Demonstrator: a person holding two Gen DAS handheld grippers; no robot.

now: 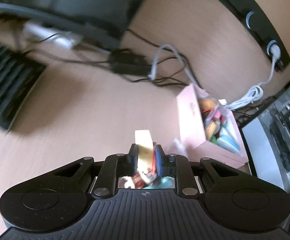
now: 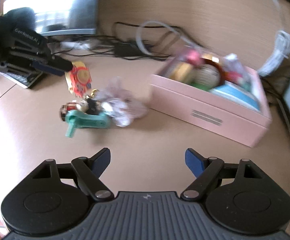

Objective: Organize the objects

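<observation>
left gripper is clenched on a small orange-and-yellow packet, pads tight on both faces, and in the right wrist view it hangs clear above the desk at about ten o'clock. so the step in hand looks like a carry: one item picked from the loose pile, bound for the pink box. that box sits at two o'clock in the right view, already crowded with a woven round thing, a blue-topped item and wrapped bits. right gripper stands released, nothing between its blue pads, low over bare desk at six o'clock. left on the desk at nine to ten o'clock: a teal plastic tool, a crumpled clear wrapper touching it, and some small trinkets i can't make out through the blur. next move, i'd judge, wants the packet swung over the box rim, to a gap among the contents, then let go; the cables behind stay out of it.
</observation>
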